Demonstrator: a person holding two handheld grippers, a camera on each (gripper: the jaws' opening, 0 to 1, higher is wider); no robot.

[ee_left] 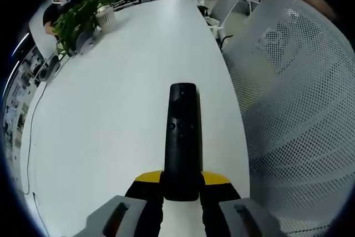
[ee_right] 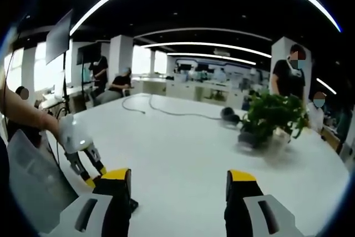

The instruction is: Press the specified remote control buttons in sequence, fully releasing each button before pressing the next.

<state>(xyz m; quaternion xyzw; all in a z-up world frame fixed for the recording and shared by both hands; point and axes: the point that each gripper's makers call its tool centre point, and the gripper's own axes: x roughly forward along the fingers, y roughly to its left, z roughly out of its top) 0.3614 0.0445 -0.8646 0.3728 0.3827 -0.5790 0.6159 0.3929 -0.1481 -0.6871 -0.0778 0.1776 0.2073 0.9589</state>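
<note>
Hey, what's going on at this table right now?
A person is working with two handheld grippers over a white table. The left gripper is shut on a black remote control, which points out along the table. The right gripper is open and holds nothing. A potted plant stands further back on the table, and people are in the office behind.

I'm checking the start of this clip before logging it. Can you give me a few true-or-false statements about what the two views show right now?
1. The left tool is closed on the black remote. True.
2. The right tool grips the remote. False: its jaws stand apart with nothing between them.
3. A potted plant stands on the white table. True.
4. The remote lies flat on the table, untouched. False: it is held between the left tool's jaws.
5. A white mesh chair stands beside the table. True.
</note>
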